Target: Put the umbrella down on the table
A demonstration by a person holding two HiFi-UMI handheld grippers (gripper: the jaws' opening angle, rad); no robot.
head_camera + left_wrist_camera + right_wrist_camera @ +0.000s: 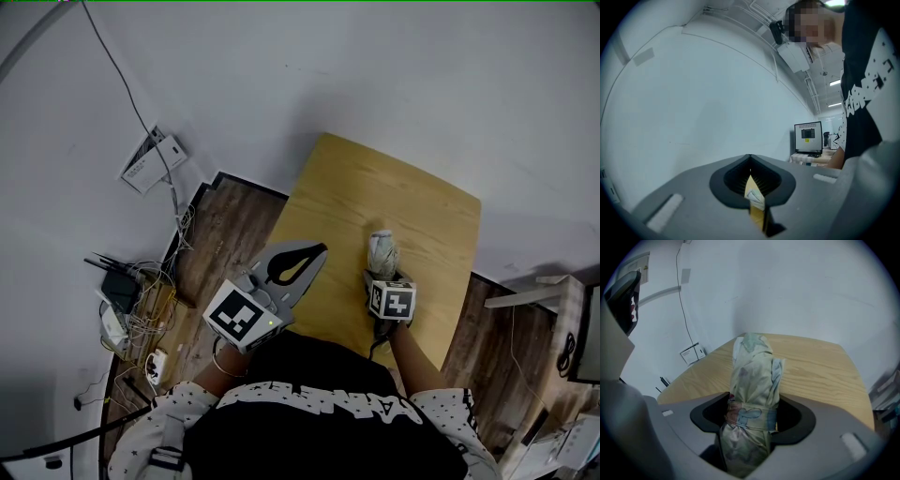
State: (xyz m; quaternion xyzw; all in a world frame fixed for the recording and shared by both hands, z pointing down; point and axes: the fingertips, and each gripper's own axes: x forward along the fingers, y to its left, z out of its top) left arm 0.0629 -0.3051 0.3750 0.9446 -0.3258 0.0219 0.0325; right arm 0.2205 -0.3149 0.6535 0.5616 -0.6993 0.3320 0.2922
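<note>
A folded umbrella (382,251) in pale patterned cloth, bound by a strap, sticks out of my right gripper (382,274) over the wooden table (375,178). In the right gripper view the jaws are shut on the umbrella (752,380) near its strap, and its far end slants down toward the table (820,366). I cannot tell whether that end touches the wood. My left gripper (314,255) hovers by the table's left edge, held level, its jaws shut with nothing between them. The left gripper (751,187) shows only a thin slit between its jaws.
A white box (150,161) is on the wall at the left, with cables running down to a tangle of devices (131,309) on the wood floor. White furniture (544,292) stands right of the table. A monitor (808,136) is on a far desk.
</note>
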